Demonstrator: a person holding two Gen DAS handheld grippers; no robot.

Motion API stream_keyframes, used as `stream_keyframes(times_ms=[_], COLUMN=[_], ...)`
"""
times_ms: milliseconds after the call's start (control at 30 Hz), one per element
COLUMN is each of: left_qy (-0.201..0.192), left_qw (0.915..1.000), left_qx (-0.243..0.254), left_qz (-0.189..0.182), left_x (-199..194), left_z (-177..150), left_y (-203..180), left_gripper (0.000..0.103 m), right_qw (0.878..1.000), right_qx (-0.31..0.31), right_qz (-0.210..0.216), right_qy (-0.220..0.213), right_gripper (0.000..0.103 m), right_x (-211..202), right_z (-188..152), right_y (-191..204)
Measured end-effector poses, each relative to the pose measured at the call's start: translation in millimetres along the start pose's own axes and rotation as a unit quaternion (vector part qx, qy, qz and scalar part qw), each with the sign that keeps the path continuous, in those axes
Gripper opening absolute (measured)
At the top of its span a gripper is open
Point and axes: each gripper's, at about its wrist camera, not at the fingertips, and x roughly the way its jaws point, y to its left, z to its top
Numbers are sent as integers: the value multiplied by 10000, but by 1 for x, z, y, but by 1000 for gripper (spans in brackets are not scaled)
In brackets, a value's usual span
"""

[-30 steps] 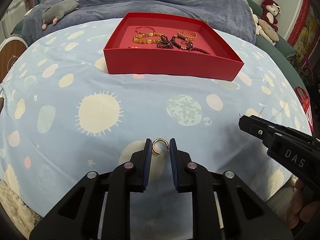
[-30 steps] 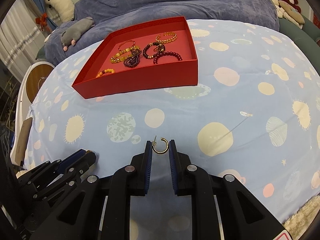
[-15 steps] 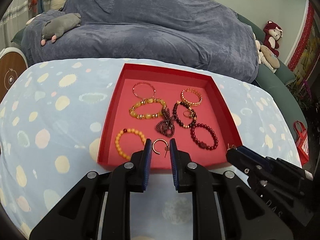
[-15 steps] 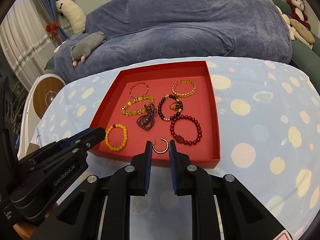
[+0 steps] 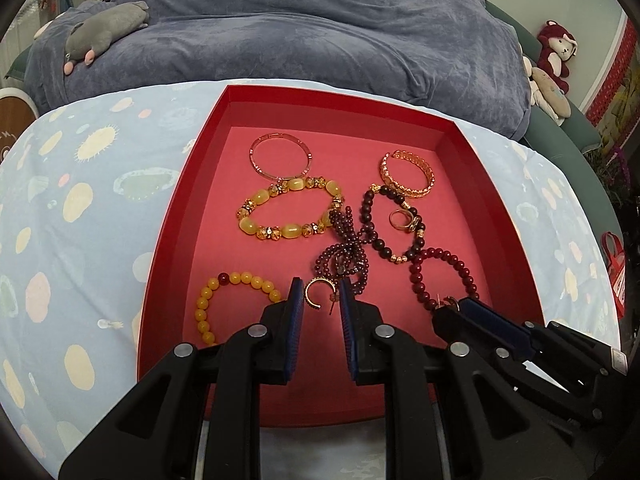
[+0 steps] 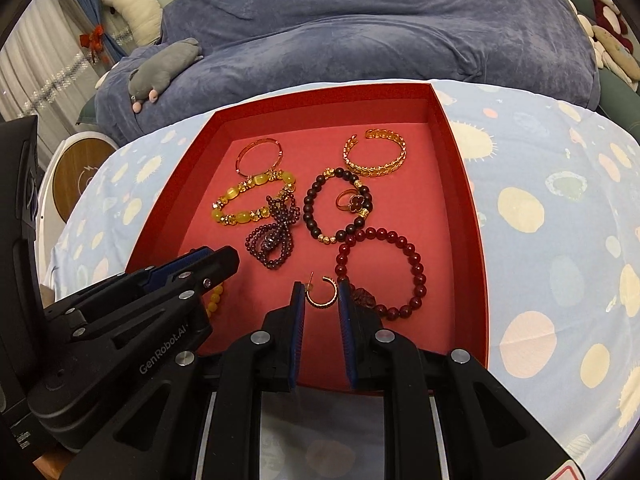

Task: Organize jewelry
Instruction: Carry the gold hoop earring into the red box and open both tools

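Observation:
My left gripper (image 5: 319, 290) is shut on a gold hoop earring (image 5: 308, 294), held over the near part of the red tray (image 5: 320, 96). My right gripper (image 6: 319, 292) is shut on a matching gold hoop earring (image 6: 320, 304) over the same tray (image 6: 320, 94). The two grippers hang side by side; the right gripper (image 5: 452, 306) shows at the right of the left wrist view. In the tray lie a yellow bead bracelet (image 5: 240, 279), a pale yellow chunky bracelet (image 5: 288, 232), a purple bead strand (image 5: 344, 256), a dark red bead bracelet (image 6: 417, 268), a gold cuff (image 6: 376, 170) and a ring (image 6: 352, 202).
The tray rests on a light-blue spotted sheet (image 5: 80, 200). Behind it lies a heaped blue-grey blanket (image 5: 320, 32) with a grey plush toy (image 5: 104, 28). More plush toys (image 5: 554, 52) sit at the far right. A round wooden-faced object (image 6: 80, 176) stands at the left.
Both grippers have travelled forward across the spotted sheet and now hang over the red tray. Each keeps its earring between the pads.

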Motion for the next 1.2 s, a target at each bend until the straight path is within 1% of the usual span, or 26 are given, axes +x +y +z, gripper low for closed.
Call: stream_keyframes(times_ms=[167, 533, 767, 833, 867, 900, 1067, 1100, 1133, 1167, 1200], left_qy=[7, 35, -60, -107, -139, -155, -162, -161, -164, -158, -152], left_qw=[10000, 10000, 9999, 9997, 9996, 9995, 9989, 9986, 9985, 9984, 9985], left_qx=[43, 12, 120, 167, 189, 216, 328, 355, 367, 353, 315], left_qz=[68, 91, 107, 148, 172, 192, 301, 355, 381, 411, 410], left_x=[5, 7, -11, -21, -26, -31, -52, -56, -60, -64, -67], left_z=[0, 0, 0, 0, -1, -2, -13, -16, -20, -23, -25], left_y=[0, 1, -5, -8, -11, -13, -21, -22, -23, -23, -22], left_gripper=[18, 19, 19, 27, 29, 32, 37, 40, 43, 44, 45], right_qw=[10000, 10000, 9999, 9997, 9996, 9994, 9983, 9981, 9977, 9974, 9972], right_qx=[31, 28, 80, 129, 158, 193, 235, 265, 317, 364, 407], right_qz=[-26, -48, -88, -136, -174, -216, -458, -482, -517, -537, -540], right_qy=[22, 2, -93, -134, -152, -173, -280, -283, -298, -317, -331], right_gripper=[17, 18, 19, 21, 21, 21, 22, 22, 23, 24, 27], right_x=[5, 4, -14, -22, -26, -31, -55, -59, -64, -68, -72], right_z=[-1, -2, -5, -7, -8, -9, -22, -25, -28, -32, -35], right_y=[-1, 0, 1, 0, 0, 0, 3, 2, 1, 0, -1])
